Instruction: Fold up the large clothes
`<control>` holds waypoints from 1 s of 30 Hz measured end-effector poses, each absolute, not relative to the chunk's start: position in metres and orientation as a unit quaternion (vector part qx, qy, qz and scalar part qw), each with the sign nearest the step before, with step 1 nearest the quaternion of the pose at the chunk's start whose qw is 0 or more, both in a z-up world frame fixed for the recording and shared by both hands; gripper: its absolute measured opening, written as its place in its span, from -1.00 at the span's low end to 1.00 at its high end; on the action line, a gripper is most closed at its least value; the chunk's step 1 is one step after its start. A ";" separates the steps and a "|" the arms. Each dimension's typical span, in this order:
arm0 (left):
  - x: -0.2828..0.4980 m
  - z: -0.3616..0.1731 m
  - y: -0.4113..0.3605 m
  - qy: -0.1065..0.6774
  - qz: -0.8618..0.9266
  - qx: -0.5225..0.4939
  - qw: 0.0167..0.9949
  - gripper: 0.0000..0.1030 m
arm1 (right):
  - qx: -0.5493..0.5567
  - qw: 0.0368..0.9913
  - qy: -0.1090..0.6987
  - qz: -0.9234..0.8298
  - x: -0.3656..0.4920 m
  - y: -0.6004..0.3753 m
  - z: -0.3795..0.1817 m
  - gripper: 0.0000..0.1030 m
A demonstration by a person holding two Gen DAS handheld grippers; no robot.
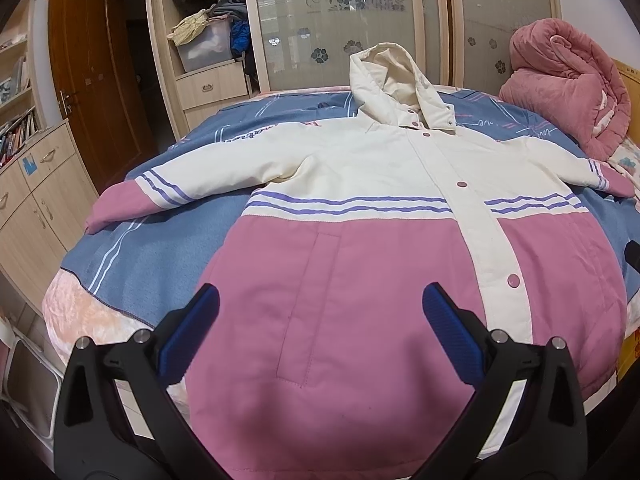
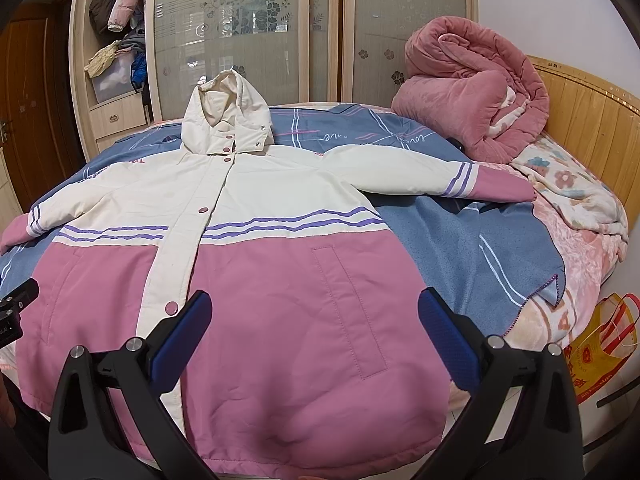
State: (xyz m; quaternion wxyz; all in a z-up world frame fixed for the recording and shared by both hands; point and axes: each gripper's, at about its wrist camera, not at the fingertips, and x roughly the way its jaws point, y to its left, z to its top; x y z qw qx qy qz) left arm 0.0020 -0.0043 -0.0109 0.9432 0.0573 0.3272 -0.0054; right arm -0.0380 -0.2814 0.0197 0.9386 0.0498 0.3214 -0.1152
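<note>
The left hand-held gripper [image 1: 320, 308] gapes wide, grasping nothing; so does the right hand-held gripper [image 2: 316, 312]. Ahead of both, the hooded jacket [image 1: 360, 240] lies flat, front up, on the bed [image 1: 160, 248].

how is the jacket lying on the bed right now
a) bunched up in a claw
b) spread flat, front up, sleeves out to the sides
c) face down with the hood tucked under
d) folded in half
b: the jacket lies flat with its snap placket facing up, both sleeves stretched sideways, and both claws open above its hem.
</note>
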 end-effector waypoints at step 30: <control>0.004 -0.012 -0.002 0.331 -0.006 0.054 0.942 0.96 | 0.049 0.939 0.322 -0.115 -0.040 -0.284 0.019 0.97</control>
